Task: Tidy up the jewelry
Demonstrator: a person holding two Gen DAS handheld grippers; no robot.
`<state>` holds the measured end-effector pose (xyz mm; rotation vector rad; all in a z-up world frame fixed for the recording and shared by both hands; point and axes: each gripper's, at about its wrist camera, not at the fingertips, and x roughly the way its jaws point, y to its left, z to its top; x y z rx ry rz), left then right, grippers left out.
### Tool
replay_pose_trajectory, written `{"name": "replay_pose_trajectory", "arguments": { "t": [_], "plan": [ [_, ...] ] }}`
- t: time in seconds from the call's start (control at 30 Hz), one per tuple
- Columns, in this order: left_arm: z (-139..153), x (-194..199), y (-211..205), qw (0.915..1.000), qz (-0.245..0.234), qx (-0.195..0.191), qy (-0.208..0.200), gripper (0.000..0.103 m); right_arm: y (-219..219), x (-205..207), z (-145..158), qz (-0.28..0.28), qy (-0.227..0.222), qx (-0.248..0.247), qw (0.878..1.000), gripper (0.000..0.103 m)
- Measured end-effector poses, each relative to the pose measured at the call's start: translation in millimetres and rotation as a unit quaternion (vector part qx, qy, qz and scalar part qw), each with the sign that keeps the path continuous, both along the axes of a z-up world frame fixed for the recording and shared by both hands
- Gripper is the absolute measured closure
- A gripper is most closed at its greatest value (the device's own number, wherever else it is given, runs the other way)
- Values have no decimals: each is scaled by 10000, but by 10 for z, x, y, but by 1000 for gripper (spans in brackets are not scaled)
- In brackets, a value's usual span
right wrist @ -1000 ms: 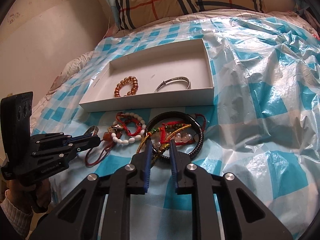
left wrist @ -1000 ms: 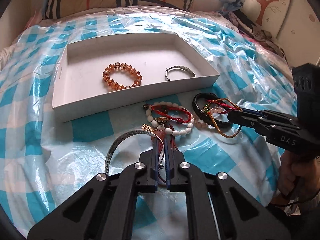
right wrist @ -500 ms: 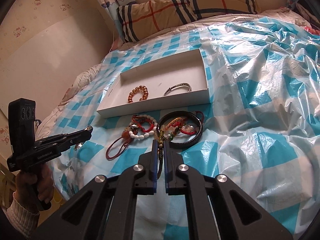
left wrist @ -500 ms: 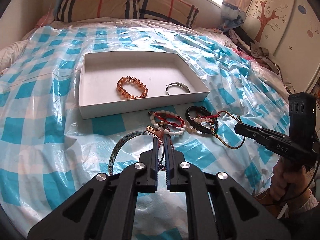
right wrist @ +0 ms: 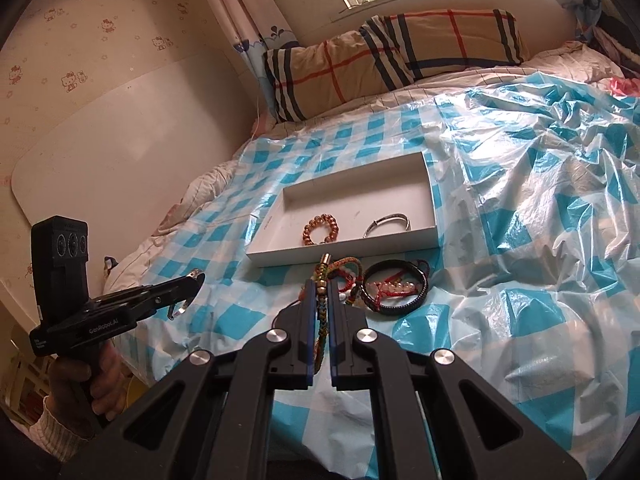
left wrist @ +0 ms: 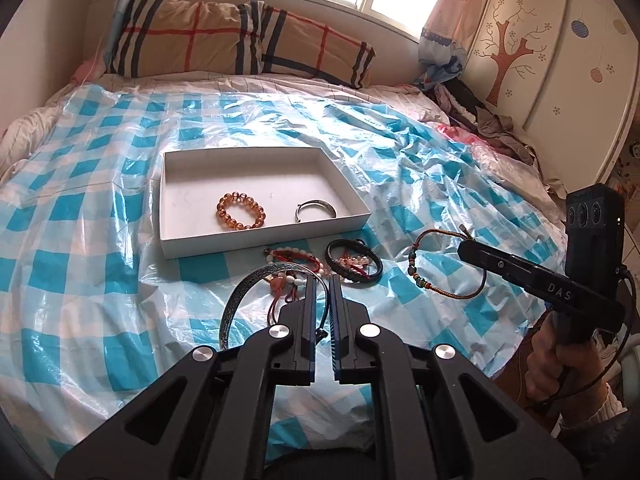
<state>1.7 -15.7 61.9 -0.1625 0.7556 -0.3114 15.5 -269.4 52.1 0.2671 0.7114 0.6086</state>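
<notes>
A white box [left wrist: 264, 238] [right wrist: 344, 254] on the bed holds an amber bead bracelet [left wrist: 241, 211] [right wrist: 321, 229] and a thin silver bangle [left wrist: 316, 209] [right wrist: 387, 225]. My left gripper [left wrist: 322, 280] is shut on a wide silver cuff bangle [left wrist: 244, 294], held above the bed; it also shows in the right wrist view [right wrist: 188, 294]. My right gripper [right wrist: 319, 286] is shut on a braided cord bracelet [right wrist: 320, 310], which hangs from it in the left wrist view [left wrist: 420, 264]. A black bracelet [left wrist: 354, 266] [right wrist: 396, 290] and red-and-white bead bracelets [left wrist: 294, 258] lie in front of the box.
A blue-and-white checked plastic sheet [left wrist: 100, 248] covers the bed. Plaid pillows [left wrist: 240, 36] lie at the headboard. A cupboard with a tree picture [left wrist: 540, 40] stands on the right, with clothes [left wrist: 480, 112] piled beside it.
Both grippers have risen and pulled back from the pile, the left carrying the silver cuff, the right lifting the braided cord bracelet clear of the other jewelry.
</notes>
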Motion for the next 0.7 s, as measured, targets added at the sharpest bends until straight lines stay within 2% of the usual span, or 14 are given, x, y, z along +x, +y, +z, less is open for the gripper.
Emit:
{"name": "replay_pose_trajectory", "arguments": {
  "t": [0.43, 0.7],
  "plan": [
    [345, -396, -215, 9967, 140, 654, -459, 98, 54, -374, 371, 138, -394, 24, 9991, 97],
    [432, -399, -236, 9933, 257, 908, -663, 97, 174, -312, 448, 250, -542, 0, 9982, 97]
  ]
}}
